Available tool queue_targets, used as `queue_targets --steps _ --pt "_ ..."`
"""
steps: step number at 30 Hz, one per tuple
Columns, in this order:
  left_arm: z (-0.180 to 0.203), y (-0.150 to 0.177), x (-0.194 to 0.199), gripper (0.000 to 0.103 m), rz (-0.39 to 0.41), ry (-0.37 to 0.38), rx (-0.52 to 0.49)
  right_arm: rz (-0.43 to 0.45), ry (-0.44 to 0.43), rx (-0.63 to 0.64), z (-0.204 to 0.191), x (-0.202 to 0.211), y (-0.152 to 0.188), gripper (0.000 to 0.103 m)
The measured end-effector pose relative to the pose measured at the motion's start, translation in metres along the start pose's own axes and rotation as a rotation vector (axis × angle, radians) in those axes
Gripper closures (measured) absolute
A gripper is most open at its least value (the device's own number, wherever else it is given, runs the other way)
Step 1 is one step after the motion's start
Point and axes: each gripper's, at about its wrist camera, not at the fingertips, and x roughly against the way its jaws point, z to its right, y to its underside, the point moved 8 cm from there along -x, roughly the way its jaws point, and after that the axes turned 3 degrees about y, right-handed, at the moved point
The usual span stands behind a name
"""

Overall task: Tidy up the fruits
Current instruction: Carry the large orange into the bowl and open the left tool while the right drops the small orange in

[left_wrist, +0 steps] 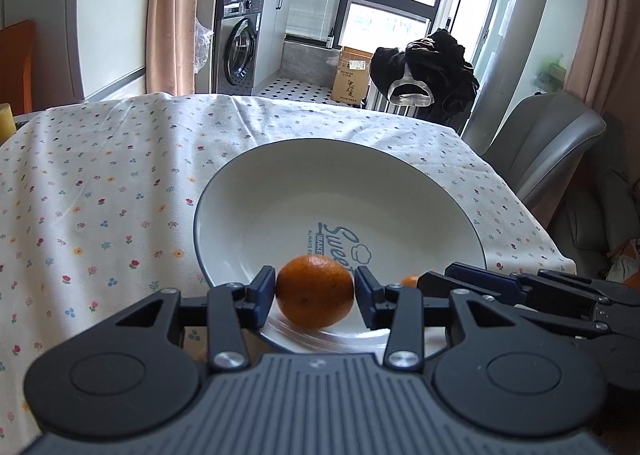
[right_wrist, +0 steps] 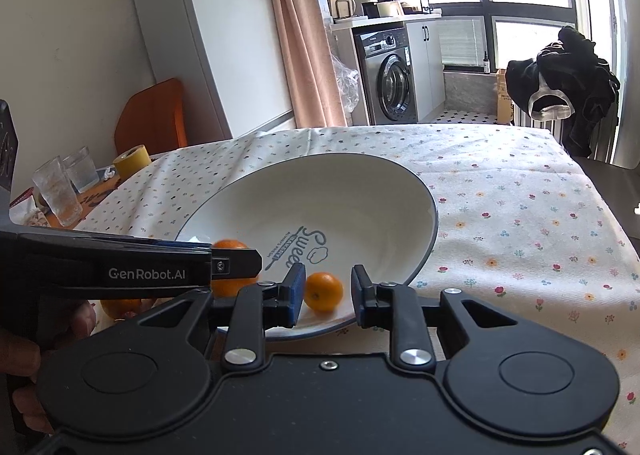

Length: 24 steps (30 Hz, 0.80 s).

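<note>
A flowered tablecloth [left_wrist: 120, 183] is covering the table in front of you, and a white bowl [left_wrist: 280, 183] with a dark rim and blue lettering is sitting on it, filling the middle of both views. Your left gripper [left_wrist: 315, 291] is reaching over the bowl's near rim at 6 o'clock, and its blue pads are pressing both sides of an orange [left_wrist: 315, 292], so you are holding that fruit just above the bowl's inner slope. Your right gripper [right_wrist: 329, 292] is hanging over the same near rim with its fingers standing wider than the smaller orange [right_wrist: 323, 291] between them; a gap is showing on each side, so nothing is being gripped there, and that fruit is resting inside the bowl. In the right wrist view, another orange [right_wrist: 120, 307] is lying on the table at 8 o'clock, outside the bowl, half hidden under the left gripper's body. Two drinking glasses [right_wrist: 56, 191] and a roll of yellow tape [right_wrist: 132, 161] are standing at 10 o'clock, well apart from the bowl.
</note>
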Motion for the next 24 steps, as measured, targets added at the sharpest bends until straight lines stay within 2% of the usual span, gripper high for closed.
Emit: queue_targets --steps 11,14,20,24 --pt "0.0 -0.003 0.024 0.06 0.037 -0.011 -0.011 0.004 -0.006 -0.001 -0.002 0.012 0.001 0.075" --pt "0.001 -0.004 0.034 0.057 0.05 -0.009 -0.009 0.009 -0.011 0.007 -0.005 0.02 0.001 0.07" --pt "-0.001 -0.003 0.058 0.039 0.074 -0.005 0.003 0.027 -0.006 0.004 -0.007 0.037 0.001 0.059" --pt "-0.004 -0.004 0.08 0.027 0.118 -0.02 0.016 0.049 0.002 -0.004 -0.006 0.053 0.0 0.044"
